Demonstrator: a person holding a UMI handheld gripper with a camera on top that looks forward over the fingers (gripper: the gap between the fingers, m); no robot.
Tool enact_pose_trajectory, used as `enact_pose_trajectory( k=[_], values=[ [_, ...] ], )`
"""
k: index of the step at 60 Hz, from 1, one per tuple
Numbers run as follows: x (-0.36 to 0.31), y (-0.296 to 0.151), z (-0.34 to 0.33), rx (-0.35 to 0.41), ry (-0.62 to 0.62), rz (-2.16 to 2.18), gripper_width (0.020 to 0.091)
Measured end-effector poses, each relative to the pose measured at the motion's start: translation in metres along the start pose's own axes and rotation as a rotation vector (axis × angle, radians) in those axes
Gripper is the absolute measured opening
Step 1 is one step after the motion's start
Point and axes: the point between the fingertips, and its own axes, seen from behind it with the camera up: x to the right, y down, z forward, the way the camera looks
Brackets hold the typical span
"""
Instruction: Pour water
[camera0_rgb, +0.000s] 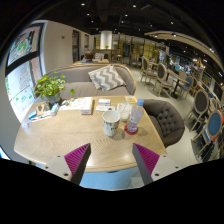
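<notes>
— Where's the bottle (135, 117)?

— On the table (60, 140), beyond my gripper (112, 158), just beside a white cup (111, 122). The fingers are spread and hold nothing.

— How will it handle?

— I reckon light, thin plastic, a bit slippery and easily dented. I'd grip it mid-body, below the cap.

Gripper (112, 157) fingers apart, empty; white mug (111, 122), bottle (135, 117) beyond on wooden table (60, 140)

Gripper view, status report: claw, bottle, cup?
Claw open, empty. Bottle and cup upright on table, beyond the fingers. Nothing in the way.
</notes>
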Motion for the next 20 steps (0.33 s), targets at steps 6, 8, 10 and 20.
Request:
enact_pose_trajectory(
  k=[6, 8, 10, 20],
  values=[
    [-0.007, -0.003, -0.006, 0.01, 0.004, 0.009, 0.0853],
    [-0.009, -0.003, -0.007, 0.011, 0.005, 0.014, 0.0853],
    [-0.01, -0.004, -0.007, 0.015, 0.009, 0.012, 0.0854],
    [-0.016, -0.007, -0.008, 0.02, 0.019, -0.038, 0.0857]
  ],
)
